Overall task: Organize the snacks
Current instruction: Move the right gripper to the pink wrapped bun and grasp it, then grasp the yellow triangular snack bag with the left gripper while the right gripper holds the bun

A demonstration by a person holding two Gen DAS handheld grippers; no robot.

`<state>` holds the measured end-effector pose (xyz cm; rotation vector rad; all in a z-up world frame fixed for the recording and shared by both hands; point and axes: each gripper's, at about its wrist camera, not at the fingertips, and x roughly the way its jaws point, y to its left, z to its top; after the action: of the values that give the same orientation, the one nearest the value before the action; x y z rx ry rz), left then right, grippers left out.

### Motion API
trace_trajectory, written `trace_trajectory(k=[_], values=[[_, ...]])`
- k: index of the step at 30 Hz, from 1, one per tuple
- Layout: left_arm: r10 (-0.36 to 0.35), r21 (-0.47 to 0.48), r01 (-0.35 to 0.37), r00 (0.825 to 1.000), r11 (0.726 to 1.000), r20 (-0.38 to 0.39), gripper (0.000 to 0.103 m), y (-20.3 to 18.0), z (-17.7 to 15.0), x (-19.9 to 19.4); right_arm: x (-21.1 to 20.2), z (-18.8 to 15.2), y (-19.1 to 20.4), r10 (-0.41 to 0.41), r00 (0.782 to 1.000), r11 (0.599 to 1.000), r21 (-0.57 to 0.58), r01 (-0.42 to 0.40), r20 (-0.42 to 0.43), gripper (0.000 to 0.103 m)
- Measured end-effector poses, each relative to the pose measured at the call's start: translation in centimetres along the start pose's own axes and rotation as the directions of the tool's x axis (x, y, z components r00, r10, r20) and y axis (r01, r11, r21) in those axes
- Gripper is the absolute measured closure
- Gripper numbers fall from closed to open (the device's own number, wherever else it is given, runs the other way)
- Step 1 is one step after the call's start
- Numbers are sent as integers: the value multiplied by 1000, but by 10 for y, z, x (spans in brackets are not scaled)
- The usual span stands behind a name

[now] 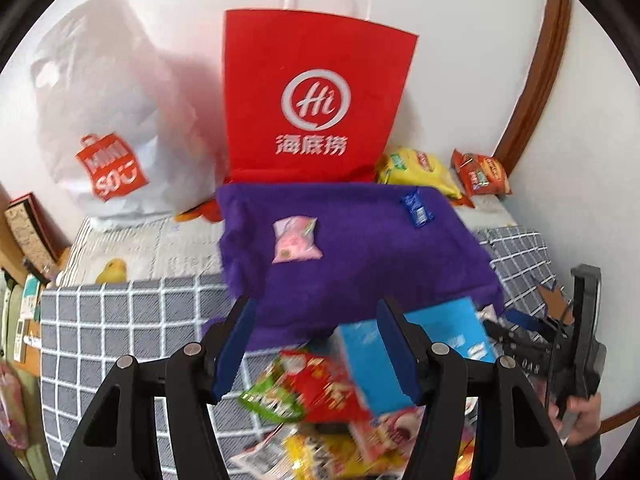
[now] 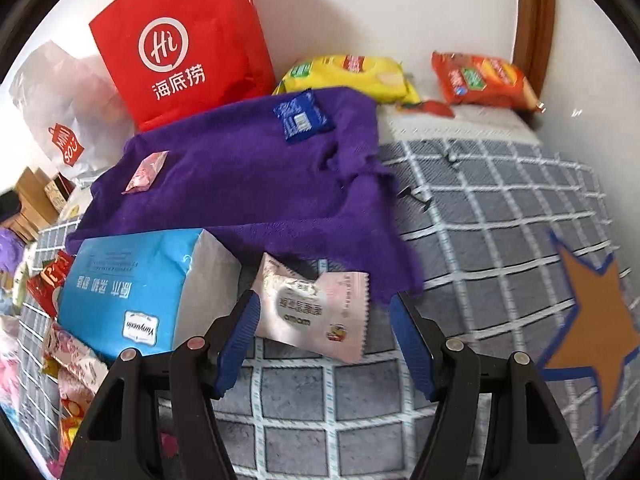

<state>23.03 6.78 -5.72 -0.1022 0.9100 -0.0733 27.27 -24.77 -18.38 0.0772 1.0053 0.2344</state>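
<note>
Both grippers released | tissue pack (image 2: 132, 292) beside pink packet (image 2: 316, 312) | purple towel (image 2: 240, 176) behind

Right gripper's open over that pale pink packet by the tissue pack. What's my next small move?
Probably ease the right gripper forward and close on the pink packet: it lies loose on the checked cover, between the open fingers, unheld.

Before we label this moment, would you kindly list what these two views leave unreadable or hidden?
- Snack pile, left wrist view: motion-blurred, partly behind the open left claw; brands unreadable.
- Blue tissue pack, right wrist view: hides the snacks behind it.
- Red paper bag, both views: contents unseen.
- Pink-white packet ahead of the open right claw: print too blurred to read.
</note>
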Motion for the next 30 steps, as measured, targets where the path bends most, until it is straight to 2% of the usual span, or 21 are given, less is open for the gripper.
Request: trace_trajectory(k=[4,6,10,11,13,15,23,30], values=[[17,-53,-19,999,998,-42,42,20,-11,0,19,-1,2,63,997,998,26,-62,-54,34],[19,-80,-25,997,996,-70,42,28,-15,2,20,0,4,68,998,997,32,-68,-18,32],[20,-93,-27,997,995,-76,42,32,-20,-1,23,3,0,84,996,995,59,-83,-8,33],[20,-93,-27,997,995,-76,42,33,-22,-3,23,3,2,74,997,996,43,-74,-6,37],[19,-90,-26,997,996,-77,42,33,-25,-7,22,3,2,68,998,998,21,-67,-6,61],[20,-85,-27,997,996,-78,42,32,-28,-11,19,2,-1,102,994,994,29,-102,-22,62],[-2,-81,-4,998,997,-69,42,27,-43,-28,-20,-31,-13,99,995,994,54,-97,-33,63],[-29,-78,23,997,997,-65,42,23,-67,-40,-53,-70,-4,76,996,997,19,-75,-46,62]])
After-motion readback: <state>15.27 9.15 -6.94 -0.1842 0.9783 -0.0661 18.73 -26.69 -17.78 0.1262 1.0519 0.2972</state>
